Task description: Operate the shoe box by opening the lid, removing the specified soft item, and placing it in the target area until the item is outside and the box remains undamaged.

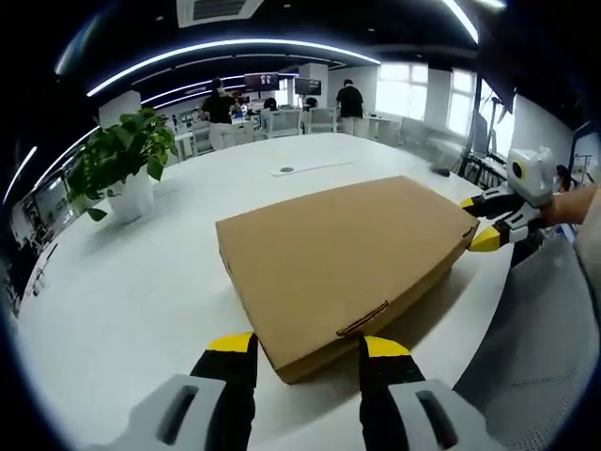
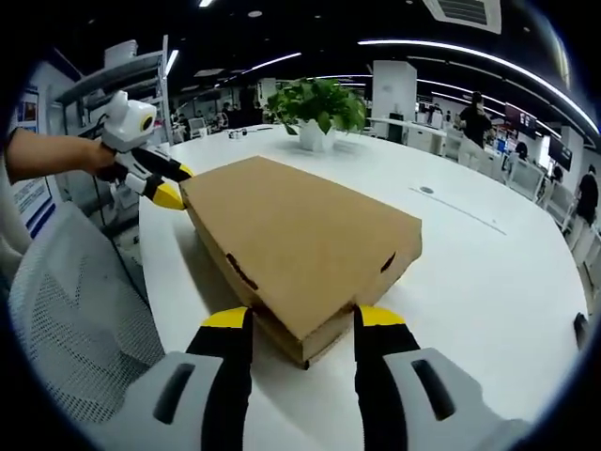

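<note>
1. Sitting near the table (image 1: 141,282) edge, the box (image 1: 347,258) is a flat brown cardboard one with its lid closed; it is the landmark for everything below.
2. White and round-edged, the table stretches well beyond the box on its far side, bare but for a few small things.
3. A plant (image 1: 122,160) in a white pot stands on the table beyond the box, well apart from it; in the right gripper view the plant (image 2: 319,108) sits behind the box's far corner.
4. A thin white strip (image 1: 315,169) with a small dark disc lies on the table past the box.
5. A grey mesh chair (image 2: 75,301) stands just off the table edge, beside the box.
6. Behind the box the room is an open office with ceiling light strips, desks and several people (image 1: 349,99) standing far off.
7. The left gripper (image 1: 308,349) points at one box corner, jaws spread to either side of it; whether they touch the cardboard I cannot tell.
8. The right gripper (image 2: 302,319) faces the opposite corner, jaws likewise spread astride it, close to the card.
9. In the right gripper view a hand (image 2: 99,155) holds the left gripper at the box's far corner, yellow tips against the edge.
</note>
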A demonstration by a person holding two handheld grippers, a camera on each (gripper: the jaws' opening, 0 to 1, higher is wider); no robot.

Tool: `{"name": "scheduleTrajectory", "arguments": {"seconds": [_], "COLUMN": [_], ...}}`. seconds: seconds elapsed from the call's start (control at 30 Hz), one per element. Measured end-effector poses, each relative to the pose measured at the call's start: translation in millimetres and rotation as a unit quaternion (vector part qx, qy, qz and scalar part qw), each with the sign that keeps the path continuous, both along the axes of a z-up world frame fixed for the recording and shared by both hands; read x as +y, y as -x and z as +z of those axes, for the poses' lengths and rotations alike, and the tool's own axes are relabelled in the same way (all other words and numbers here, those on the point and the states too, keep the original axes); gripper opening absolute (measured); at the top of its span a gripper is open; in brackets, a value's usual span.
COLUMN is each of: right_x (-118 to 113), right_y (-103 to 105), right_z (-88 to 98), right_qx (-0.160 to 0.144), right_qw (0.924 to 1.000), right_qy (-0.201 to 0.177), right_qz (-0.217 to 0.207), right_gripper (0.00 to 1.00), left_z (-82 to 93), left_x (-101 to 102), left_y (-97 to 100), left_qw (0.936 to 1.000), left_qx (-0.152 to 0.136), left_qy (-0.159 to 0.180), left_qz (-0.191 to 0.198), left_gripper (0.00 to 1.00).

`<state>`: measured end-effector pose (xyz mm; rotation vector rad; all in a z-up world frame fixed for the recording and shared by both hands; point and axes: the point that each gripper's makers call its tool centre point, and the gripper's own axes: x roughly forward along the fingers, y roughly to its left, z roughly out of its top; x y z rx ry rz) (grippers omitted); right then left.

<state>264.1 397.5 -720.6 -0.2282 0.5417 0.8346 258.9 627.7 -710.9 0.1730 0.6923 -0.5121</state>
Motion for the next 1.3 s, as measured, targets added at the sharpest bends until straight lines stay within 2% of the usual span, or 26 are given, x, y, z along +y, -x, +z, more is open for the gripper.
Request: {"name": "scheduleTrajectory", "arguments": {"seconds": [0.3, 0.57, 0.7, 0.93, 1.3], "right_x": [1.1, 4.8, 6.5, 6.4, 6.8], "right_y": [6.8, 12.8, 14.7, 15.1, 13.5], "right_z": [3.4, 11.7, 15.2, 28.3, 41.9], "right_qx": [0.007, 0.013, 0.013, 0.008, -0.003], "right_qw": [0.9999, 0.9996, 0.9995, 0.9993, 0.999], "right_qy": [-0.007, -0.024, -0.027, -0.035, -0.042], "right_qz": [0.004, 0.005, 0.01, 0.013, 0.012], "right_gripper": [0.4, 0.47, 0.5, 0.49, 0.5], "left_z": [0.3, 5.3, 10.3, 23.9, 40.1], "left_x": [1.6, 2.8, 3.2, 1.7, 0.7], "left_y": [6.1, 9.7, 10.6, 10.8, 9.7], "left_qw": [0.9999, 0.9995, 0.9994, 0.9987, 0.9985], "left_qx": [0.013, 0.026, 0.025, 0.018, 0.012], "left_qy": [0.001, 0.015, 0.023, 0.044, 0.049], "left_qz": [0.002, 0.009, 0.012, 0.021, 0.02], "left_gripper": [0.43, 0.44, 0.44, 0.46, 0.47]}}
